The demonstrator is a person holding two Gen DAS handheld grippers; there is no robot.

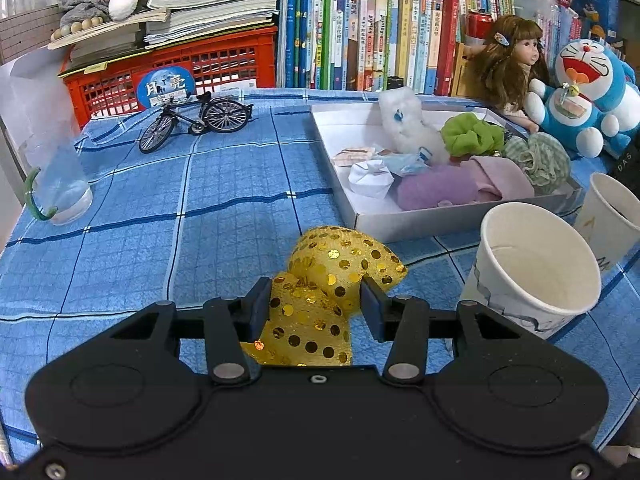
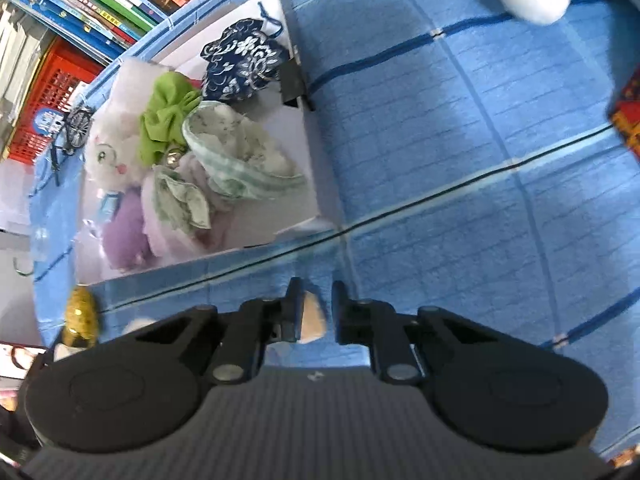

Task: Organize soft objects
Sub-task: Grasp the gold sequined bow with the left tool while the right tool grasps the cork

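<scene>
A gold sequined cloth (image 1: 332, 276) lies on the blue checked tablecloth between the fingers of my left gripper (image 1: 316, 304); the jaws stand open around it. It also shows at the left edge of the right wrist view (image 2: 82, 316). The white tray (image 1: 460, 216) holds a white plush (image 1: 408, 124), a green scrunchie (image 1: 468, 136), a checked green cloth (image 1: 540, 160) and purple cloths (image 1: 440, 188). In the right wrist view the tray (image 2: 316, 184) also holds a navy floral pouch (image 2: 244, 60). My right gripper (image 2: 316, 312) hovers above the tablecloth near the tray's corner, jaws slightly apart, with a pale object (image 2: 312, 318) behind the gap.
Two paper cups (image 1: 532, 272) stand right of the gold cloth. A model bicycle (image 1: 196, 120), a red crate (image 1: 168, 76), a glass jar (image 1: 60, 184), a doll (image 1: 508, 60), a Doraemon plush (image 1: 580, 92) and rows of books (image 1: 380, 28) line the back.
</scene>
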